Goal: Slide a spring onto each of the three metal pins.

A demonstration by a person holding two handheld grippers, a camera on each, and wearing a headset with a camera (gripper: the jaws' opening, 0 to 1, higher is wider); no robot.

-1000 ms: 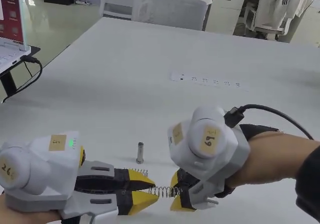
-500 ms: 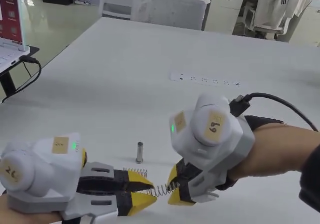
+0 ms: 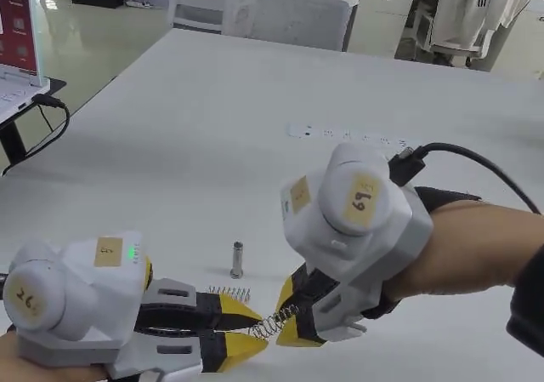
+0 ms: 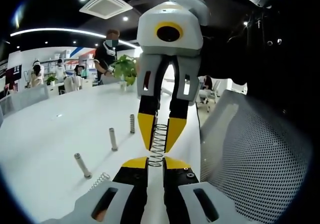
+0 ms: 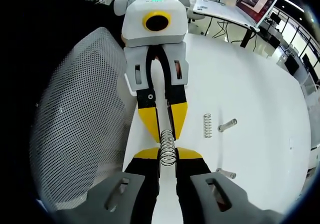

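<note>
Item: one spring (image 3: pixel 272 321), hanging just above the table (image 3: pixel 212 144). I am clamping one end in the left gripper (image 3: pixel 257 327) and the other in the right gripper (image 3: pixel 282 316). A pin (image 3: pixel 237 259) is standing nearby.

The left gripper (image 3: pixel 255 329) lies low at the near left with its jaws pointing right. The right gripper (image 3: pixel 280 316) reaches in from the right on a bare forearm (image 3: pixel 476 259), its jaws angled left and down. The two meet almost tip to tip, facing each other, and each has its jaws pinched on one end of a spring (image 3: pixel 270 322) stretched between them.
</note>
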